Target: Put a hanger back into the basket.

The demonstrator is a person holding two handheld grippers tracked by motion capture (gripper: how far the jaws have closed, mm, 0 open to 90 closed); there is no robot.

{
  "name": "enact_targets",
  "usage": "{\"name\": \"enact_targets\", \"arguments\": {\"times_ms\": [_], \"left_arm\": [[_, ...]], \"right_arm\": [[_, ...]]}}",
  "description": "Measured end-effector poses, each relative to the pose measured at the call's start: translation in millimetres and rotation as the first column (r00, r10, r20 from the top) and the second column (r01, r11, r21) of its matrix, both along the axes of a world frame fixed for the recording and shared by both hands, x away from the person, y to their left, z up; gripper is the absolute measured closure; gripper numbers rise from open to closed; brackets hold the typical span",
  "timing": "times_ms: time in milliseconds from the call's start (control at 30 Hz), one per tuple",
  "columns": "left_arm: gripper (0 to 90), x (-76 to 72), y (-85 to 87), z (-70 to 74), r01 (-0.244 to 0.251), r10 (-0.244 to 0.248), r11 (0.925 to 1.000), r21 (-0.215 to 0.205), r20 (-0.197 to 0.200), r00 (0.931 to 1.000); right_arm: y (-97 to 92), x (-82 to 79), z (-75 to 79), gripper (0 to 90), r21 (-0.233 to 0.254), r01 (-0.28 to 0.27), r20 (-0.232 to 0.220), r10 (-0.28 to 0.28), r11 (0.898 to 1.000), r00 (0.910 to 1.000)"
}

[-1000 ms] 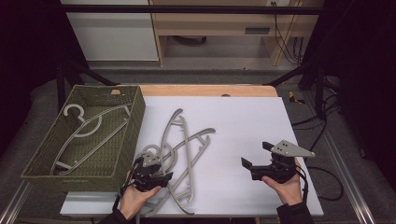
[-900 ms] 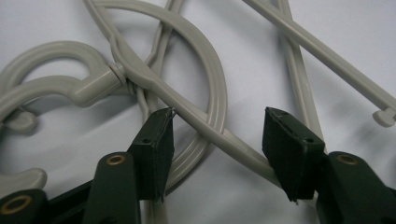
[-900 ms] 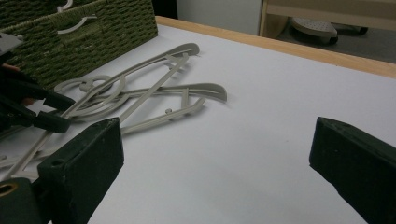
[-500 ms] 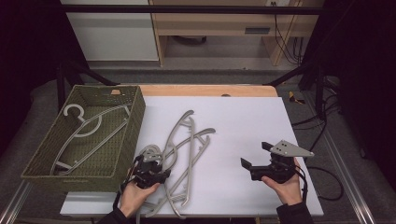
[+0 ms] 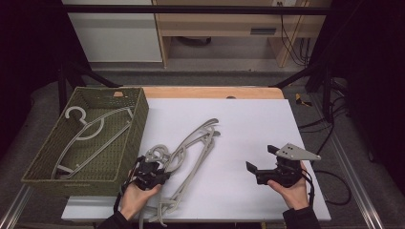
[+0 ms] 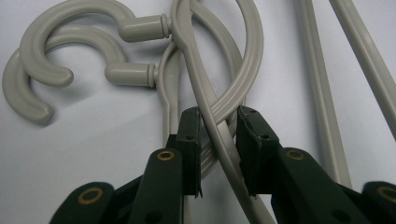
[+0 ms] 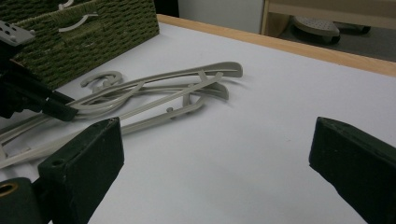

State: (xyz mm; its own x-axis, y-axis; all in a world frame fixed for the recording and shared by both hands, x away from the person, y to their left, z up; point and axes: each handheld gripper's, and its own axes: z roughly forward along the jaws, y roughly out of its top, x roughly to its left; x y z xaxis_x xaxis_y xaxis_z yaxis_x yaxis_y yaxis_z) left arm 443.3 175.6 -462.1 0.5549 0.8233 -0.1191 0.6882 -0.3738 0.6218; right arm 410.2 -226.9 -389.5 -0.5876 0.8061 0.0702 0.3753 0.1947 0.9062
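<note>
High view, table: I saw a white table (image 5: pixel 248 124) with a green basket (image 5: pixel 136 124) at its left side.
High view, basket: one grey hanger (image 5: pixel 88 129) lay inside it.
High view, pile: grey hangers (image 5: pixel 191 148) lay in a heap on the table, just beside the basket.
High view, left gripper (image 5: pixel 152 172): I held it at the near end of the heap, by the hooks.
High view, right gripper (image 5: pixel 260 164): I held it well apart from the heap, over bare table.
Left gripper view: my jaws had just been closing, and their pads (image 6: pixel 189 140) pinched the crossed hanger necks (image 6: pixel 215 122) between them.
Left gripper view, hooks (image 6: pixel 70 51): two lay side by side on the table.
Right gripper view: my jaws stood wide apart with nothing between them; the heap (image 7: pixel 187 88) lay ahead.
</note>
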Motion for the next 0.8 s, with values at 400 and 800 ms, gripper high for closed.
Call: {"name": "enact_targets", "arguments": {"times_ms": [400,800], "left_arm": [[72.6,5.5,-4.5,2.4,0.001,-0.001,1.0,0.0,-0.042,0.9991],[81.5,-0.9,2.4,17.5,0.011,-0.011,0.9998,-0.016,0.024,0.9997]], "right_arm": [[0.7,1.0,-1.7,3.5,-0.005,-0.003,-0.005,0.003,1.0,1.0],[-0.3,0.5,-0.8,3.6,0.002,-0.003,0.0,0.003,1.0,1.0]]}}
